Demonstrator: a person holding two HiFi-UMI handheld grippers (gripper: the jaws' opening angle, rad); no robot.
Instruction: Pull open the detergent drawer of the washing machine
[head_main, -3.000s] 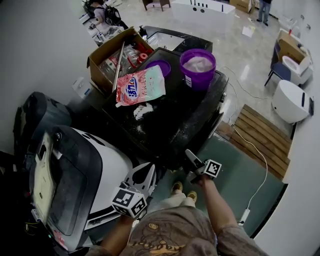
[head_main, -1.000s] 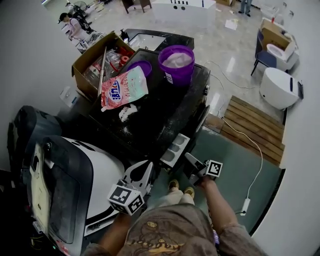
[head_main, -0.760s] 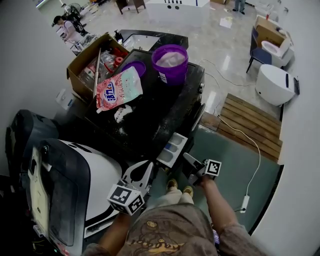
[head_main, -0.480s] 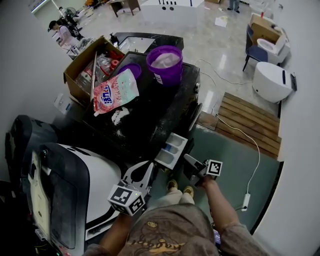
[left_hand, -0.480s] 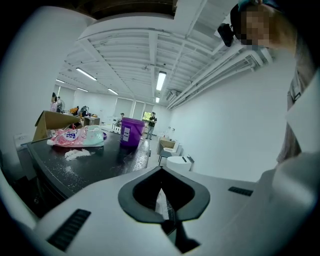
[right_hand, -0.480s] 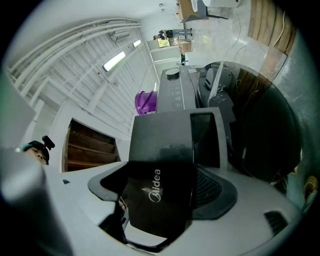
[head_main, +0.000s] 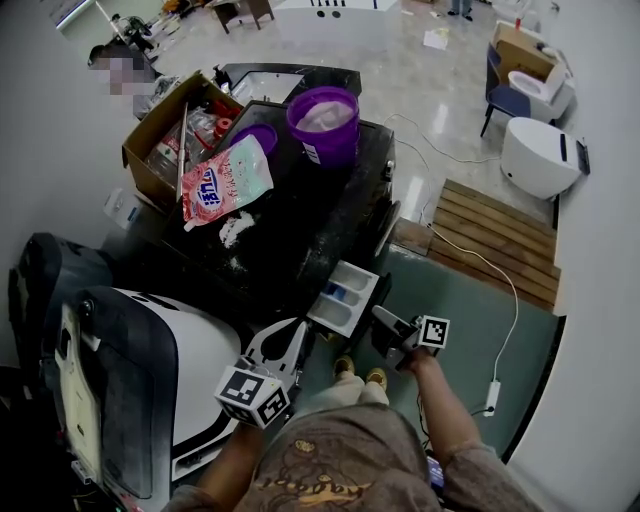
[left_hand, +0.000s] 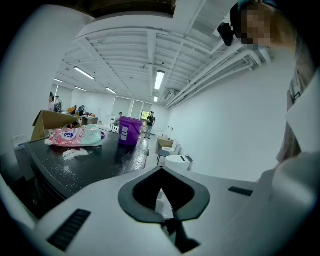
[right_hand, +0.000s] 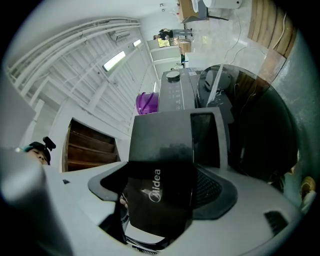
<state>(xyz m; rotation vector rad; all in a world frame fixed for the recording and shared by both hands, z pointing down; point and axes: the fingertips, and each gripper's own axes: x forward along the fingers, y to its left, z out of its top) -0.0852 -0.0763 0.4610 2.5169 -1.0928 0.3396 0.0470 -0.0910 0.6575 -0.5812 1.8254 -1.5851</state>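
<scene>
The extended detergent drawer (head_main: 345, 298) projects from the front of the washing machine (head_main: 330, 235) into the standing space. Its black front panel (right_hand: 160, 150) fills the gap of the right claw (head_main: 385, 325), which is clamped on it.

The left claw (head_main: 298, 338), jaws together, hangs near the drawer's near left corner, beside the white appliance (head_main: 200, 345). Passage on that side is narrow. Below the drawer stand the person's shoes (head_main: 362, 374).

To the right, the green floor mat (head_main: 470, 330) gives open passage, bounded by a cable (head_main: 517, 300) and a wooden pallet (head_main: 495, 235).

On the machine top, the detergent bag (head_main: 225, 180), spilled powder (head_main: 235, 228) and purple bucket (head_main: 322, 118) occupy the rear and left; the near right portion is bare. A cardboard box (head_main: 160, 130) blocks the left flank.
</scene>
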